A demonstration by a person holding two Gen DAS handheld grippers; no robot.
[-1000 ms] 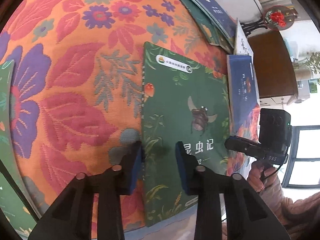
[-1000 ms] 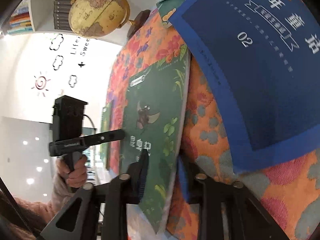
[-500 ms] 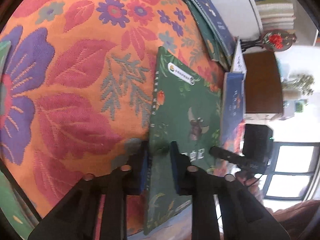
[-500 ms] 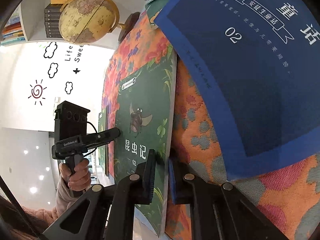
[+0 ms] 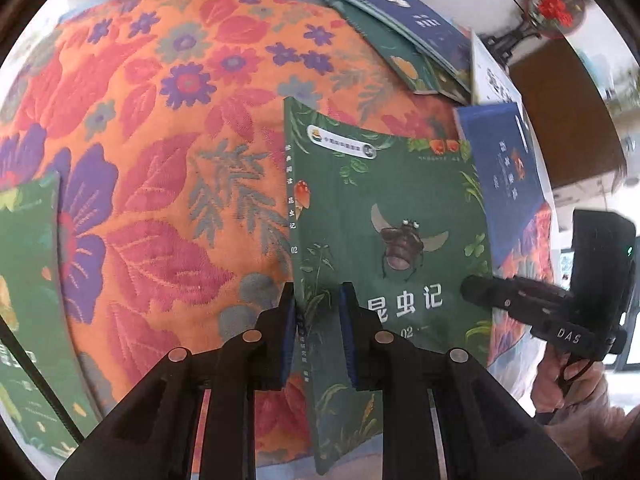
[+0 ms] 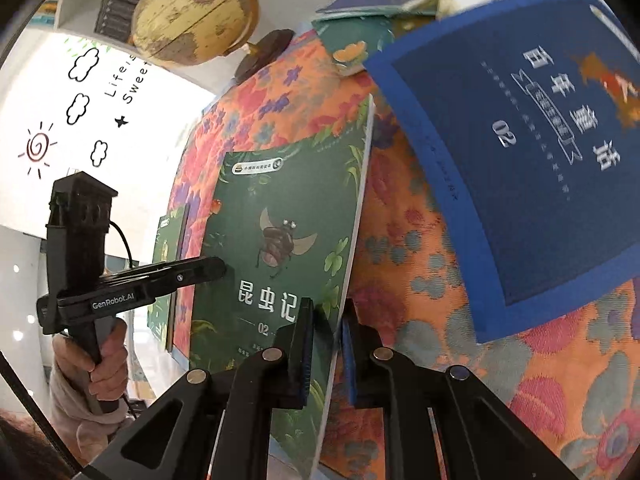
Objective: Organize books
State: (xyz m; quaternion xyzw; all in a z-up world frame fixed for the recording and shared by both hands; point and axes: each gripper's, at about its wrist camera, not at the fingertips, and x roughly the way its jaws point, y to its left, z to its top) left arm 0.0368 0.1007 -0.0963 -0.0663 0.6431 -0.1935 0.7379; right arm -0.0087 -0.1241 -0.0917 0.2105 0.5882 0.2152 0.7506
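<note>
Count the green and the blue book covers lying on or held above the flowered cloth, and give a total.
Green: 3 (beetle book, left-edge book, green stacked book)
Blue: 2 (blue stacked book, right-hand book)
Total: 5

The right gripper [image 6: 326, 344] had its jaws clamped on the green book [image 6: 280, 240] edge. Blue book [image 6: 532, 148] lay at two o'clock on the floral worktop [image 6: 420, 248]; globe [image 6: 192, 12] at eleven.
</note>
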